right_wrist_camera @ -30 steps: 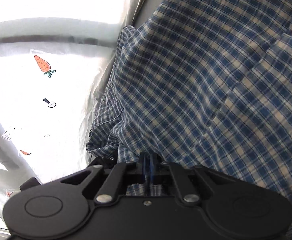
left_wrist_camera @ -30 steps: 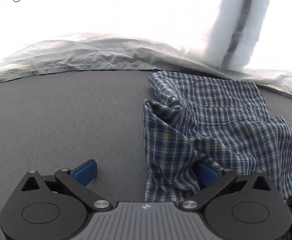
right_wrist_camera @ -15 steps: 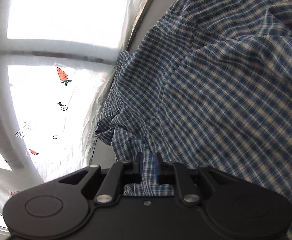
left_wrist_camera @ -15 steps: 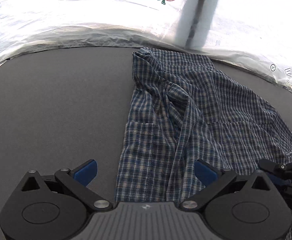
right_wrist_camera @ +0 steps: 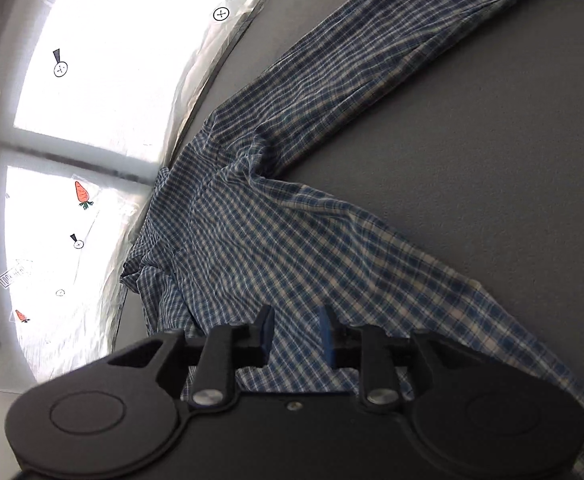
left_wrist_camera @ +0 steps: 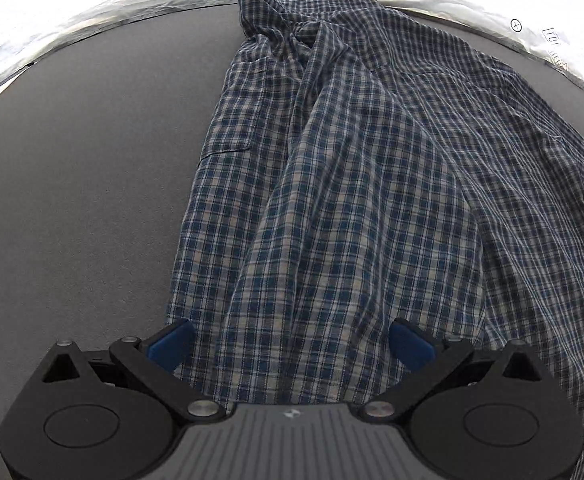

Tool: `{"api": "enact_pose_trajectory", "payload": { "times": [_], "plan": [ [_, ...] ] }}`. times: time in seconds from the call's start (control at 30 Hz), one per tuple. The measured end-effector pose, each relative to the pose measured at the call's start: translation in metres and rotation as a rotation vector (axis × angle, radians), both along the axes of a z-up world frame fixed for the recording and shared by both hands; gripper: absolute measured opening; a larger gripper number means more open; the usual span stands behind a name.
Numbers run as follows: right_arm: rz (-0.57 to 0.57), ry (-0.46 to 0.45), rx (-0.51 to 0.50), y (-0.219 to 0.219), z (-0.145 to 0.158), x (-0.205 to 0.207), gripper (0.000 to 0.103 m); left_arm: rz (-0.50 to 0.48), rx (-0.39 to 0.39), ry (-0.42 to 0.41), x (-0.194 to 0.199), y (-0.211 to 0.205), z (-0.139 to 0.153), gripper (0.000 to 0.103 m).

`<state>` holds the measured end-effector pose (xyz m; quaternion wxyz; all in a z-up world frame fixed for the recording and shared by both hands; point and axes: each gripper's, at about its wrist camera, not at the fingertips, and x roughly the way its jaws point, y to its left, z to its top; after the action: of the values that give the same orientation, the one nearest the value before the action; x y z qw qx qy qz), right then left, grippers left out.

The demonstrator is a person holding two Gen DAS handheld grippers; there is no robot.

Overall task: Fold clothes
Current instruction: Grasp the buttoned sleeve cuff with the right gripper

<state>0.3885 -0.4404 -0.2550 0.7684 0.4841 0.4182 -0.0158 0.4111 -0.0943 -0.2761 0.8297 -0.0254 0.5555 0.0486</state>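
The left gripper (left_wrist_camera: 290, 342), low in the left wrist view, has its blue-padded fingers (left_wrist_camera: 170, 340) spread wide over the blue-and-white checked cotton shirt (left_wrist_camera: 355, 184), pinching nothing. The right gripper (right_wrist_camera: 295, 334) has just been parting its jaws; a narrow gap shows between the pads, shirt cloth behind them, unpinched. The shirt lies rumpled on the dark grey table (left_wrist_camera: 84, 168), one sleeve (right_wrist_camera: 371, 68) stretching to the upper right of the right wrist view, beside white carrot-printed plastic sheeting (right_wrist_camera: 84, 200).

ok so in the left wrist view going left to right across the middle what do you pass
bare grey table top → straight left edge of the plaid shirt with its chest pocket → long raised fold down the shirt's middle → flatter right part of the shirt, running out of frame
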Motion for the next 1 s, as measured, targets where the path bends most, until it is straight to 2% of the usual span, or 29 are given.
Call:
{"api": "enact_pose_trajectory", "payload": {
  "times": [0.1,0.23,0.3,0.47,0.53,0.63,0.7,0.8,0.87,1.0],
  "plan": [
    [-0.035,-0.002,-0.037,-0.027,0.002,-0.014,0.034,0.05,0.005,0.034,0.001,-0.002,-0.011,0.103],
    [-0.111,0.003,-0.104,-0.067,0.003,-0.026,0.039,0.088,0.009,0.017,0.001,-0.005,-0.012,0.103],
    [-0.175,0.003,-0.142,-0.089,0.004,-0.03,0.044,0.098,0.001,0.021,0.002,-0.004,-0.013,0.103],
    [-0.358,0.027,-0.226,-0.15,0.001,-0.023,0.048,0.097,-0.008,0.061,0.011,-0.002,-0.011,0.103],
    [-0.434,0.032,-0.299,-0.168,0.002,-0.016,0.05,0.095,-0.012,0.087,0.017,-0.002,-0.01,0.103],
    [-0.521,0.04,-0.474,-0.184,0.009,-0.004,0.06,0.09,-0.019,0.127,0.026,-0.001,-0.009,0.103],
    [-0.524,0.057,-0.589,-0.193,0.009,0.01,0.07,0.087,-0.022,0.151,0.031,0.0,-0.009,0.103],
    [-0.484,0.113,-0.706,-0.203,0.004,0.028,0.073,0.075,-0.026,0.181,0.038,0.001,-0.008,0.103],
    [-0.473,0.145,-0.726,-0.208,-0.003,0.032,0.075,0.065,-0.028,0.191,0.04,0.001,-0.008,0.103],
    [-0.427,0.118,-0.738,-0.207,-0.006,0.027,0.082,0.06,-0.027,0.189,0.039,0.002,-0.006,0.103]
  ]
}}
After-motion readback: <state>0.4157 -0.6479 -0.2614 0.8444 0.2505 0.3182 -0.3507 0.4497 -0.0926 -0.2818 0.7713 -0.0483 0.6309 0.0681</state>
